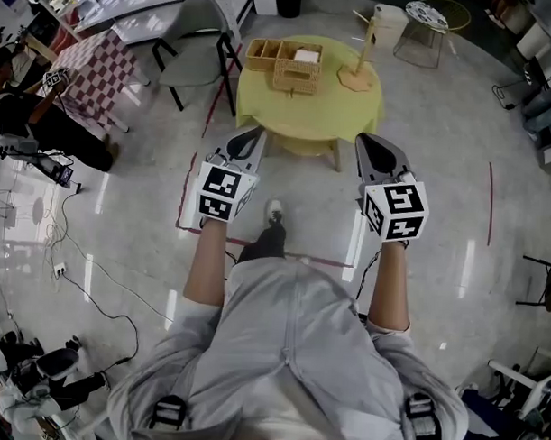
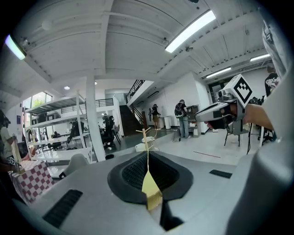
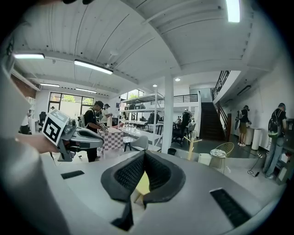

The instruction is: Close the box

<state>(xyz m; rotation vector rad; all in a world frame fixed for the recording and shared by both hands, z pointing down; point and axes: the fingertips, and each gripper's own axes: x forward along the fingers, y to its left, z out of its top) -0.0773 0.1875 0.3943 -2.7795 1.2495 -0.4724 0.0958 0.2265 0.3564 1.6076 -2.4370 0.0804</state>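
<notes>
The box (image 1: 283, 61) is a woven one with open compartments. It sits on the far part of a round yellow table (image 1: 306, 112), at twelve o'clock from the person and well apart from both tools. A lower woven piece lies against its near side. Whether that is the lid I cannot tell from here. A wooden stand (image 1: 360, 55) rises at three o'clock of the box, and a chair (image 1: 196, 42) is drawn up at the table's ten o'clock.

By my judgement the closing has not begun. This is the approach, as nothing is touched and the person stands on the floor short of the table. The next move calls for stepping in until the box is within reach, then finding its lid or flap and opening a pair of jaws to take it.

The left gripper (image 1: 249, 140) and the right gripper (image 1: 372, 144) are held out side by side at about waist level, both aimed at twelve o'clock and dipped a little below level. Each one's jaws are pressed together with nothing between them. Only a thin sliver of yellow table shows past the pads in the left gripper view (image 2: 147, 155) and the right gripper view (image 3: 144, 155).
</notes>
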